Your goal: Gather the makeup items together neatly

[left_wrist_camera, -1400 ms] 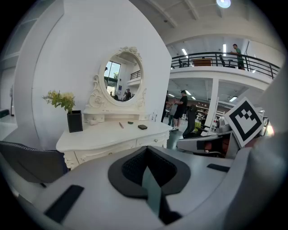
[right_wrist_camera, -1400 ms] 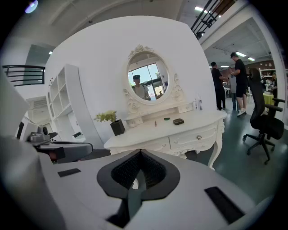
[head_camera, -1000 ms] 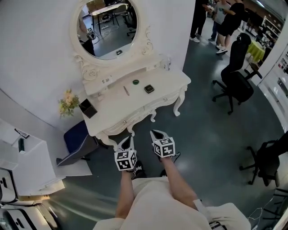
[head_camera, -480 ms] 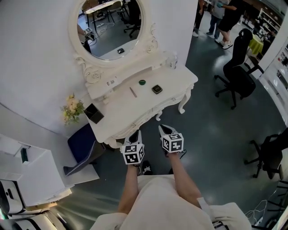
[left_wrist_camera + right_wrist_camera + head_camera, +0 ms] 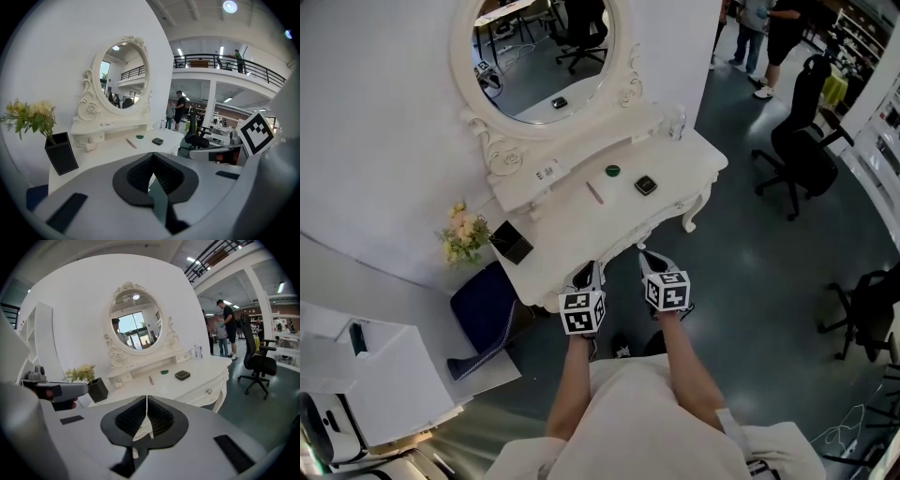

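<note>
1. Both grippers have drawn up to the front edge of the white carved dressing table (image 5: 572, 225) since a second ago, when they hung short of it over the floor.
2. The left gripper (image 5: 591, 270) (image 5: 151, 157) has its jaws pressed together with nothing between them. The right gripper (image 5: 647, 256) (image 5: 146, 401) is the same.
3. Their tips sit side by side at the table's curved front rim.
4. At 12 o'clock from the tips, mid-table, lie a slim pink stick (image 5: 594, 192), a green round disc (image 5: 612, 171) and a dark square compact (image 5: 646, 185). They form a loose row, apart from one another, with bare tabletop all round.
5. A black square vase of pale flowers (image 5: 512, 243) stands at 10 o'clock, near the table's left end edge. A small clear bottle (image 5: 678, 122) stands at 1 o'clock, by the far right corner.
6. A blue padded stool (image 5: 487, 305) sits at 8 o'clock. Open grey floor (image 5: 750, 272) spreads towards 3 o'clock. A black office chair (image 5: 802, 141) stands well apart at 2 o'clock.
</note>
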Tool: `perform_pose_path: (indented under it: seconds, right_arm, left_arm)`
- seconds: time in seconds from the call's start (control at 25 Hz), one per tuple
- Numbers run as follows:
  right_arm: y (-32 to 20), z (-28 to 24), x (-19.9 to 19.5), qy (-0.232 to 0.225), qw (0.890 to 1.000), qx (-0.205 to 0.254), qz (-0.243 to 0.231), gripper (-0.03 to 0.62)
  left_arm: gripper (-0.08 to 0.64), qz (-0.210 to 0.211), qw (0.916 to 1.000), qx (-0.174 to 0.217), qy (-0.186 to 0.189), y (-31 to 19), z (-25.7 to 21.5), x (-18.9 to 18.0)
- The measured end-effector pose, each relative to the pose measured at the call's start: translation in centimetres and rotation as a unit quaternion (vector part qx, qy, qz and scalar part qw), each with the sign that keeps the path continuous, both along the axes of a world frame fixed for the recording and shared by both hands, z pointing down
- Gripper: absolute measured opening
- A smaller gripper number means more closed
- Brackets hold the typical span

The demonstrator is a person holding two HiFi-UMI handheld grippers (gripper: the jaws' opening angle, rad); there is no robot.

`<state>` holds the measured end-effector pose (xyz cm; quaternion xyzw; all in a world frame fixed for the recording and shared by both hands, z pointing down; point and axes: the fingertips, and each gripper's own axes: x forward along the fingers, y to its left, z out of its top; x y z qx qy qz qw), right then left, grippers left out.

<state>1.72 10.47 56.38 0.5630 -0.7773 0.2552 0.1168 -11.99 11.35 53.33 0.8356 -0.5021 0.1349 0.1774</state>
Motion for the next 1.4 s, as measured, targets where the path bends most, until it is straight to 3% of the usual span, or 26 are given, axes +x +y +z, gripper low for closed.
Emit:
perform_pose_path:
  seconds: [0.32, 0.84, 1.4]
  right_arm:
    - [-1.7, 0.3, 1.5, 0.011, 0.999, 0.003, 0.042, 0.044]
    - [-10.5, 0.2, 3.4, 0.010, 1.000, 0.006, 0.025, 0.044]
    - [-22.0, 0.3, 8.1, -0.005, 1.000, 0.010, 0.015, 0.046]
  left_arm:
    - [0.014, 0.015, 0.9999, -0.003, 0.001, -2.1, 0.9, -0.2]
    - [0.014, -0.017, 0.9998, -0.004, -0.008, -10.4, 1.3, 0.5]
    - [0.014, -0.020, 0.9992, -0.022, -0.029, -20.6, 2.6, 4.9]
